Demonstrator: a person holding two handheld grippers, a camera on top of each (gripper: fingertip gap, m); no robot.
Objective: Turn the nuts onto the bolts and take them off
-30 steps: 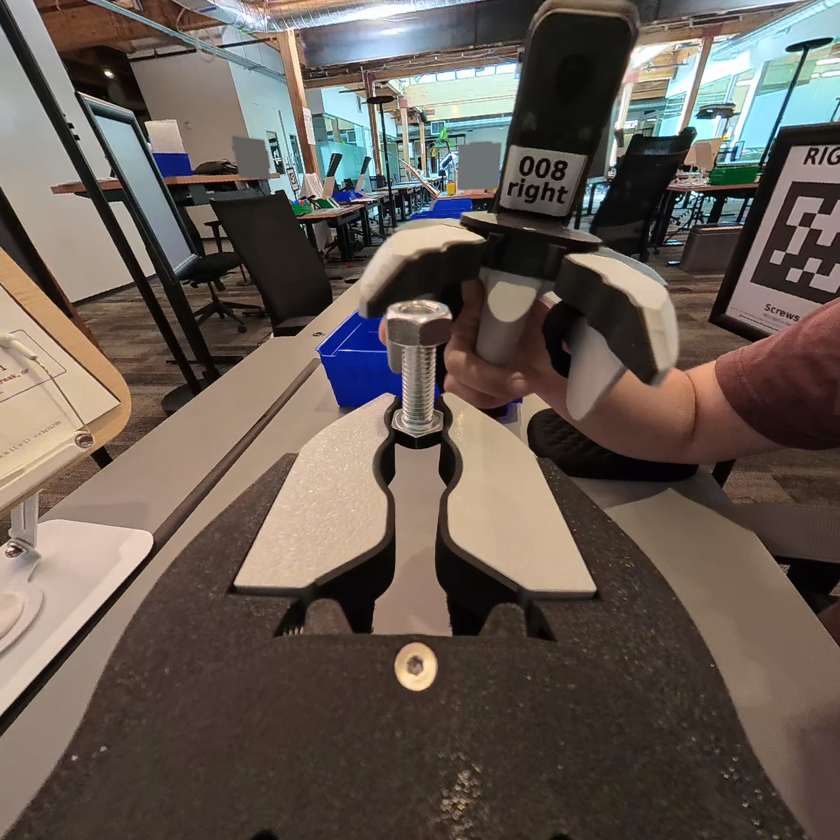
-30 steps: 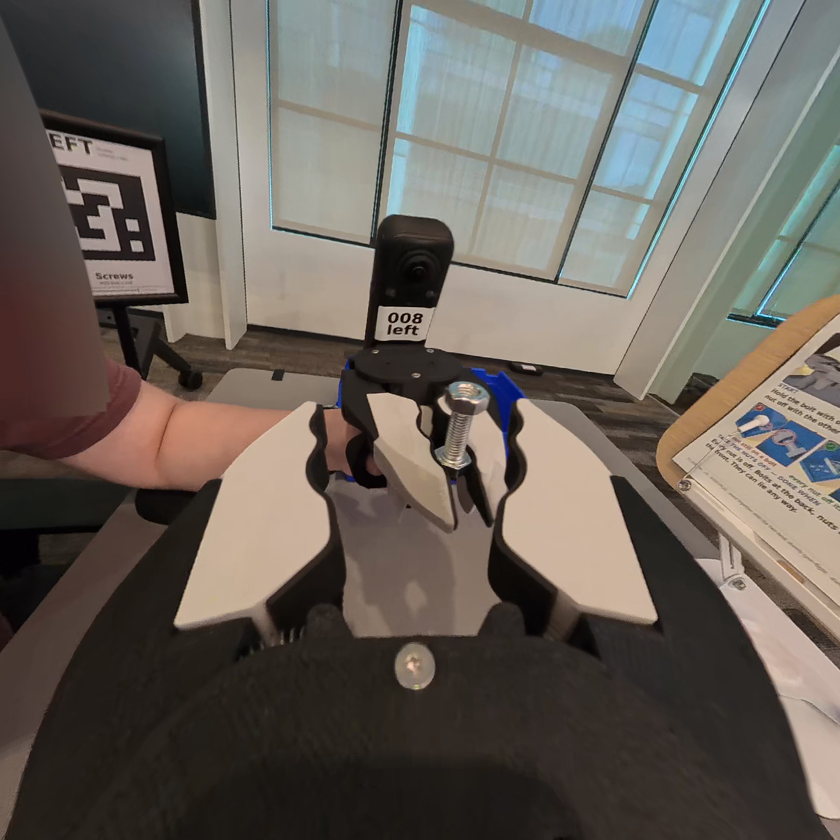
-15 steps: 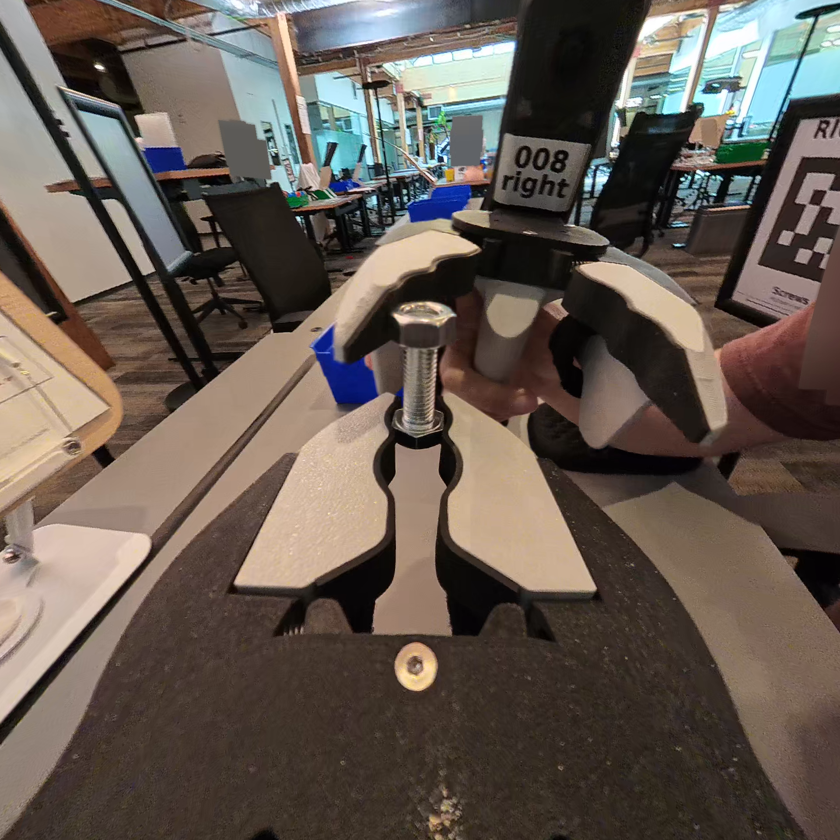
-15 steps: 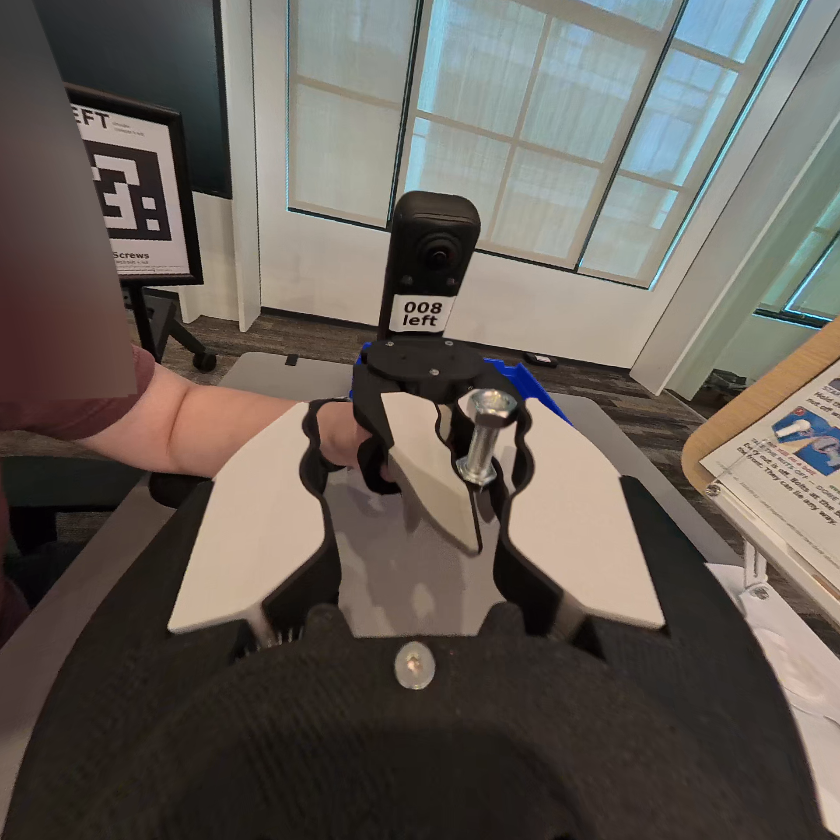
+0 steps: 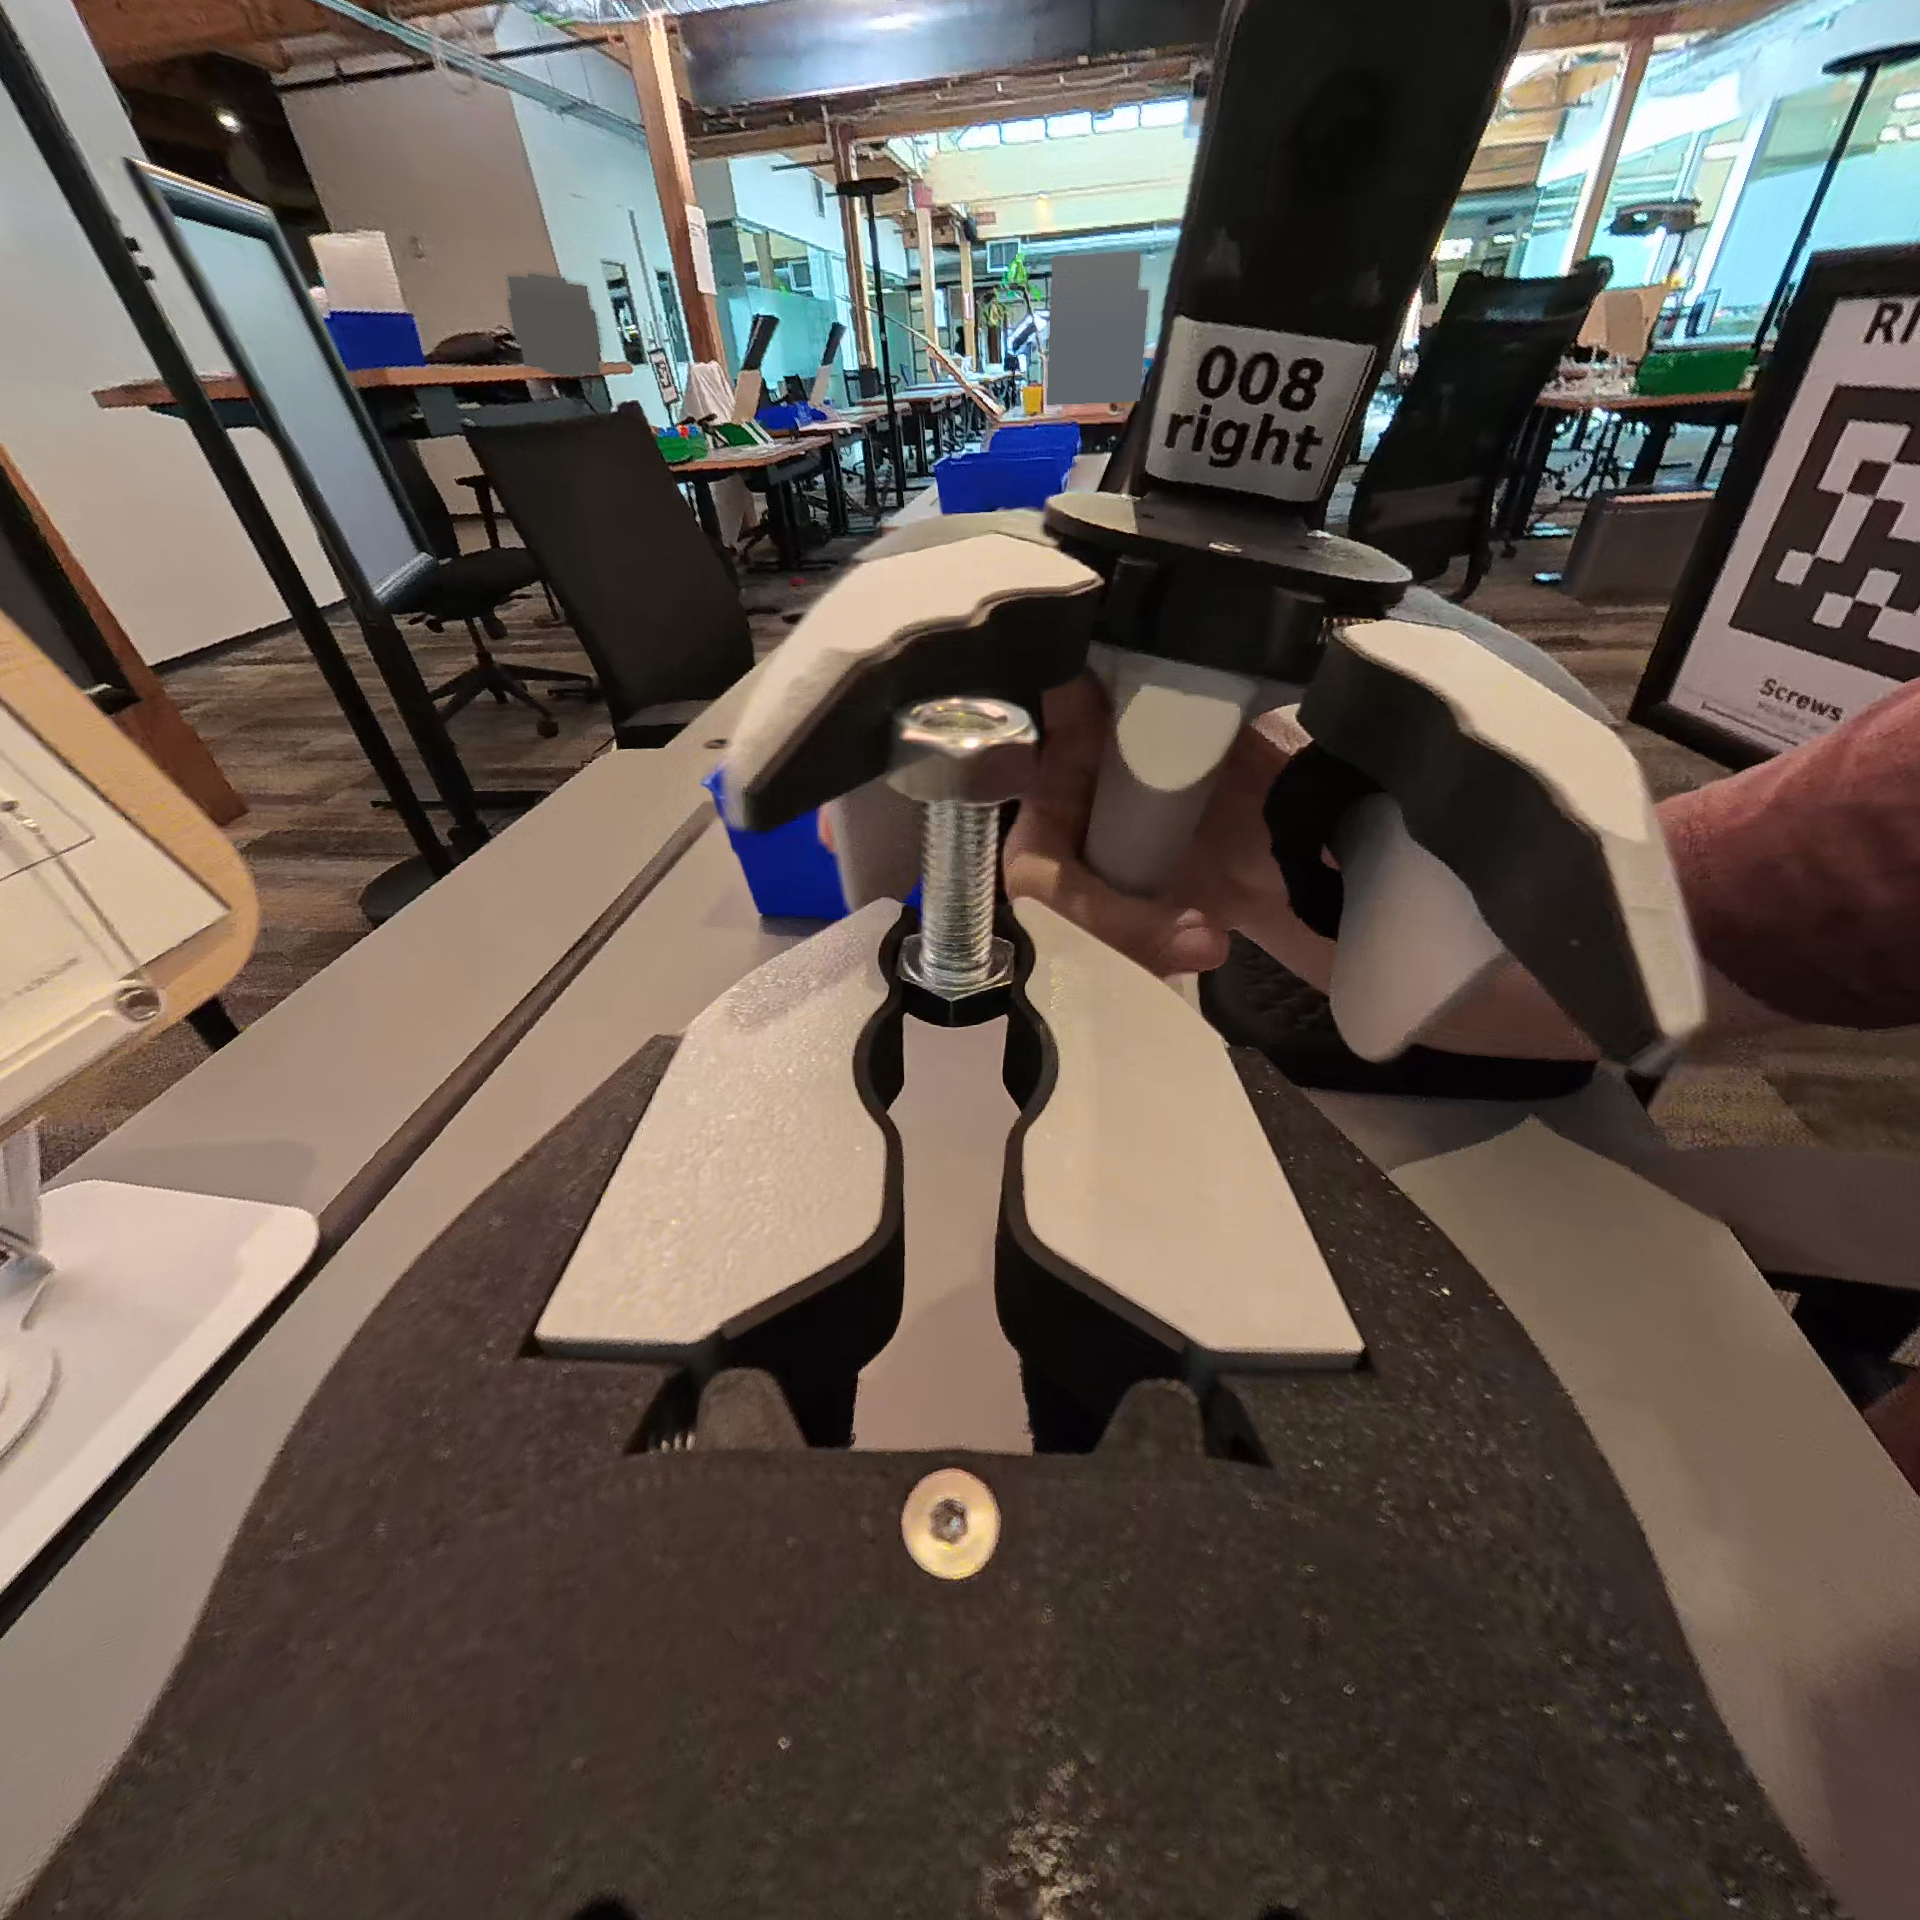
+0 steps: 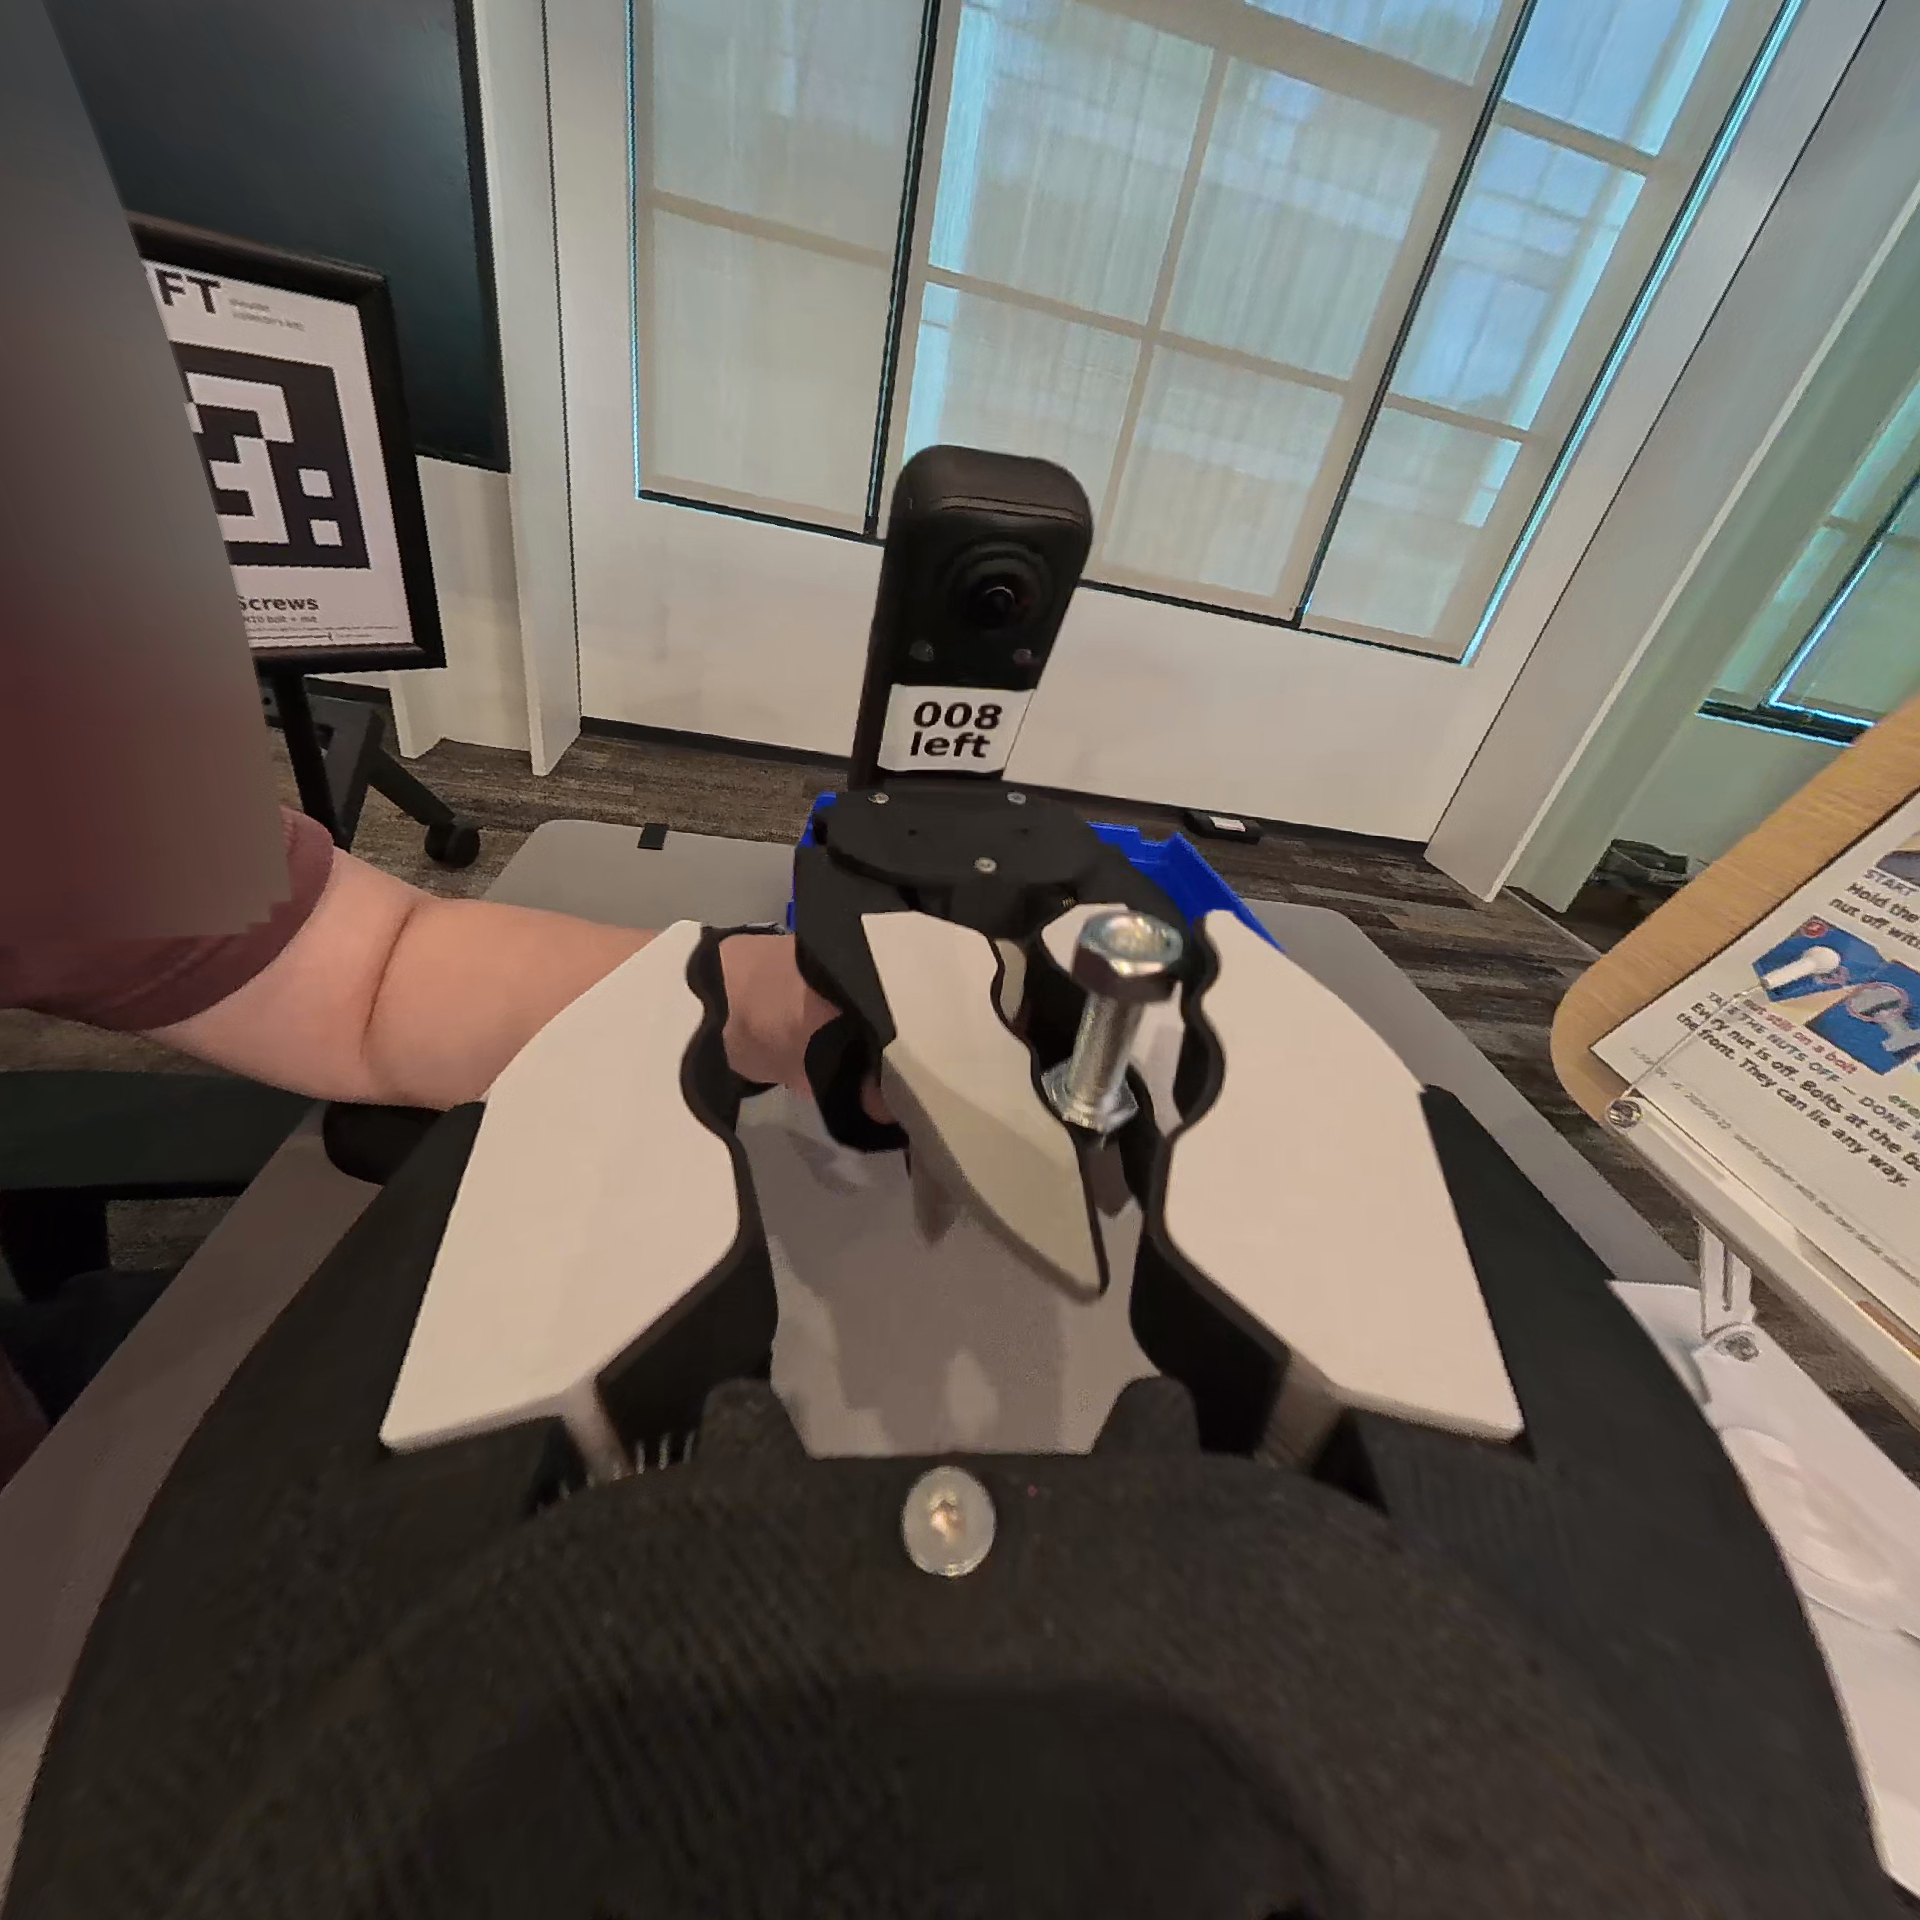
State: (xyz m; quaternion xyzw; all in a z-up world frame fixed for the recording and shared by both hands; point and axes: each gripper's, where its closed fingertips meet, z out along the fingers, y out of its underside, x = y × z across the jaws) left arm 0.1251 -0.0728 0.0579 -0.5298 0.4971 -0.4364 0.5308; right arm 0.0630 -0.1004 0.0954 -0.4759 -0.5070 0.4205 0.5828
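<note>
A silver bolt (image 5: 961, 842) stands head up, with a silver nut (image 5: 954, 961) low on its thread. My left gripper (image 5: 956, 935) is shut on the bolt's lower end, and the nut rests right at its fingertips. My right gripper (image 5: 1210, 925) is held in a hand and faces me, open wide. One of its fingers (image 5: 914, 644) sits just behind the bolt head. In the right wrist view the bolt (image 6: 1112, 1018) leans slightly. Its head is between the open right gripper's (image 6: 956, 956) fingers, close to the right-hand one (image 6: 1330, 1195). The left gripper (image 6: 1101, 1195) holds it from below.
A blue bin (image 5: 790, 862) stands on the grey table (image 5: 468, 987) behind the bolt, also in the right wrist view (image 6: 1205, 883). An instruction board (image 6: 1766, 1039) stands beside the table. Framed marker signs (image 5: 1849, 520) (image 6: 281, 457) stand behind. The person's forearm (image 5: 1818, 862) reaches in. Left tips to right tips: about 7 cm.
The right gripper has moved closer, so the bolt head now sits deeper between its open fingers, near one of them. The left gripper has stayed shut on the bolt.
</note>
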